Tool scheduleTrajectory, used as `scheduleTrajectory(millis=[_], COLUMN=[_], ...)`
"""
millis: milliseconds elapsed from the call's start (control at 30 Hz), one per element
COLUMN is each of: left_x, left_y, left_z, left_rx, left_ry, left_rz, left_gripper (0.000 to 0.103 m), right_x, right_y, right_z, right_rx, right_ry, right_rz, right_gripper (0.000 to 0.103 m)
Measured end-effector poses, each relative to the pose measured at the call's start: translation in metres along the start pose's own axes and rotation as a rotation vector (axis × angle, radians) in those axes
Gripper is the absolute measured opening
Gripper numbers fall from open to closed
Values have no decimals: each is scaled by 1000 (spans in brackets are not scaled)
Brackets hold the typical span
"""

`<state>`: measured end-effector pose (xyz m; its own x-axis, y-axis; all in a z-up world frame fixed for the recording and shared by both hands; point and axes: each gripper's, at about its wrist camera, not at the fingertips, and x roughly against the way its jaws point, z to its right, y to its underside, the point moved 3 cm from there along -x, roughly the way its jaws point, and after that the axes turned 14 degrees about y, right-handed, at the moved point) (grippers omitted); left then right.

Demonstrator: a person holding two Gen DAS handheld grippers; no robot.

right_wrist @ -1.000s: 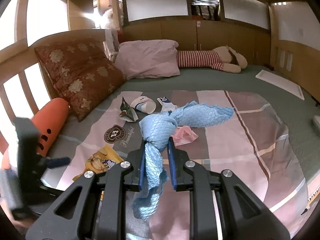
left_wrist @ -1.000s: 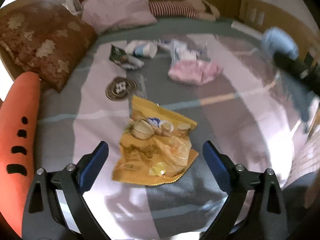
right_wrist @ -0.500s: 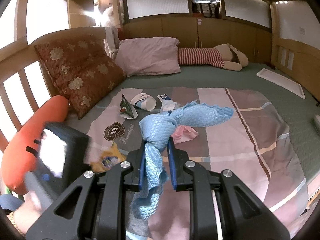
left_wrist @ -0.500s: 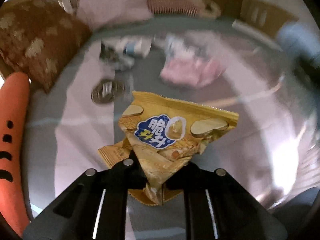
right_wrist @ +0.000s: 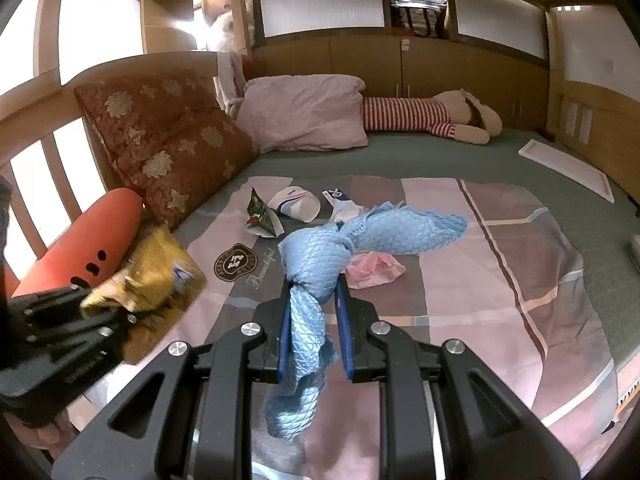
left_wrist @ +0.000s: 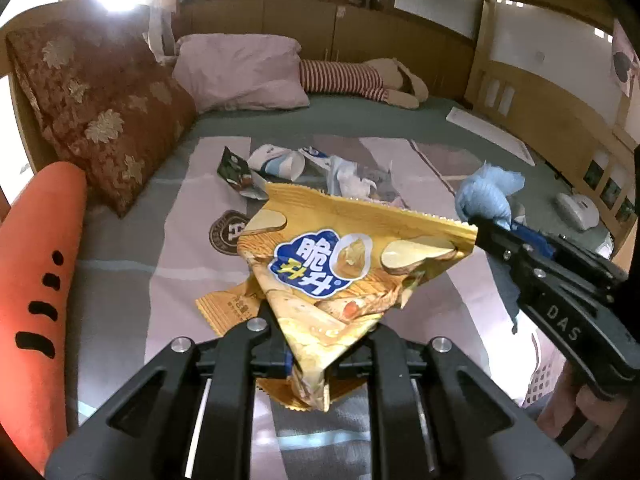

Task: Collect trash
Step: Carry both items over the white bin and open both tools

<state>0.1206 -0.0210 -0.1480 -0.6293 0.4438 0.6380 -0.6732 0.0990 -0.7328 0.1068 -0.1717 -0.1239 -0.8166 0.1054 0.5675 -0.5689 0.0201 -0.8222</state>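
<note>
One crumpled yellow foil snack bag (left_wrist: 352, 272) is pinched at its lower corner by the closed fingers of the left gripper (left_wrist: 310, 360), at the centre of the left wrist view, lifted clear of the patchwork bedspread (left_wrist: 120, 280). One quilted light-blue cloth (right_wrist: 320, 264) is clamped between the blue pads of the right gripper (right_wrist: 312, 336), in the lower middle of the right wrist view. Four pieces of litter are seen on the bedspread above that: one dark green wrapper (right_wrist: 260, 216), one white paper cup (right_wrist: 296, 204), one white-and-blue packet (right_wrist: 340, 204), one pink plastic bag (right_wrist: 374, 268). Two pillows and one orange carrot-shaped cushion (right_wrist: 84, 248) are counted at the left.
</note>
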Motion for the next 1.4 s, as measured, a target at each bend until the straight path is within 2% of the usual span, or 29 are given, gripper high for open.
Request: scheduleTrajectory(millis=[333,500,600,700,800,867,967,1033,1067,1100,1133,1167,1200,1233,1267,1333,1400], left_x=[-10,-20,-26,-30,-27,-27,-33,-46,-52,-60,-70,-79,-87,-92,-94,-95,-85], left_y=[1,0,1,2,10,22,45,65,73,82,91,96,95,89,83,63,38], left_z=[7,34,66,130,199,263,345,393,407,421,433,438,434,424,413,380,342], left_rx=[1,-13,-38,-143,-236,-299,-347,-364,-374,-384,-387,-381,-356,-310,-271,-183,-152], left_ry=[11,70,165,280,403,534,719,795,810,826,828,797,755,724,708,675,625], left_rz=[-9,-10,-25,-65,-107,-171,-294,-385,-419,-461,-504,-522,-518,-503,-493,-461,-387], left_gripper=[13,13,13,13,13,14,14,19,32,52,63,82,86,86,87,90,93], right_x=[7,45,86,127,164,186,209,225,228,229,228,227,228,228,229,225,215], right_y=[-3,-5,5,30,65,94,126,146,153,159,163,165,166,167,164,157,144], right_z=[9,46,96,158,227,273,316,342,350,356,359,363,366,366,365,355,341], right_rx=[-38,-120,-178,-205,-254,-281,-329,-375,-387,-394,-392,-391,-400,-408,-424,-436,-419], right_ry=[-9,-21,20,132,269,371,465,514,522,520,518,528,567,579,569,537,488], right_rz=[6,47,91,105,83,35,-18,-51,-66,-91,-116,-126,-123,-115,-89,-60,-41], right_gripper=[20,20,20,21,21,21,21,21,21,23,27,40,60,71,85,88,88])
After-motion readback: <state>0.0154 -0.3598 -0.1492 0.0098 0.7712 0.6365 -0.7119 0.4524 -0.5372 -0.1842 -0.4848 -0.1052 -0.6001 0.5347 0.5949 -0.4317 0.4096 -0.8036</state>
